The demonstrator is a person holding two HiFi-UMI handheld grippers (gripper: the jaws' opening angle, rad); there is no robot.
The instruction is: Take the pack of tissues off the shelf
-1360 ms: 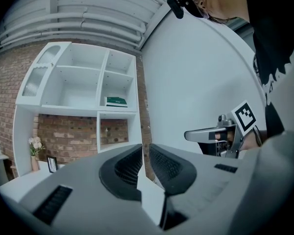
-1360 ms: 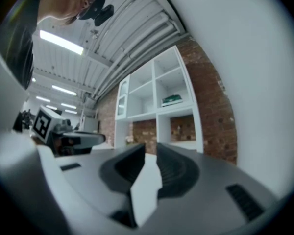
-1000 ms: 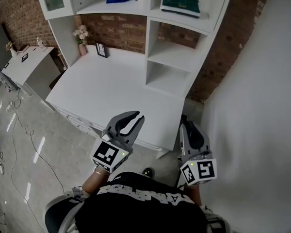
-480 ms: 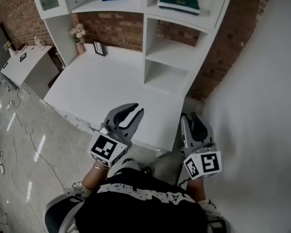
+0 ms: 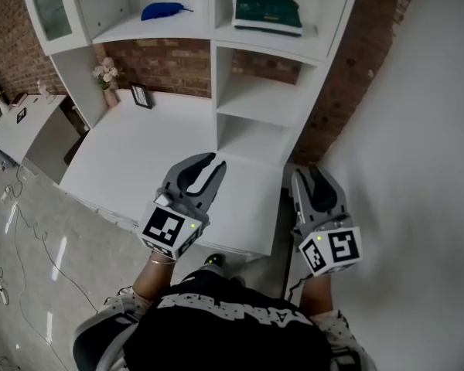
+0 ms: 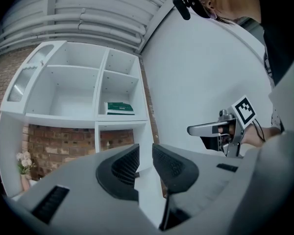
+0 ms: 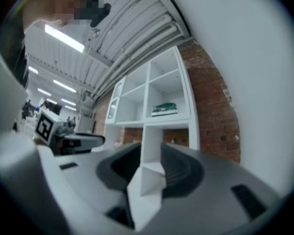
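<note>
Well beyond the left gripper (image 5: 211,161) (jaws just opening, empty): tissue pack (image 5: 267,11).

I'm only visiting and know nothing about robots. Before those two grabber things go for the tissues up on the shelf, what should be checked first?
1. Target in sight: ok. The flat green pack of tissues lies in the upper right compartment of the white shelf unit.
2. Fingers empty: ok. The left gripper and right gripper have just been opening, with nothing between the fingers.
3. Opening wide enough for the pack: cannot tell.
4. Compartment free of clutter: ok. The small blue object lies in the neighbouring compartment.
5. Grippers near the pack: not ok. Both are low, by the front edge of the white desk.
</note>
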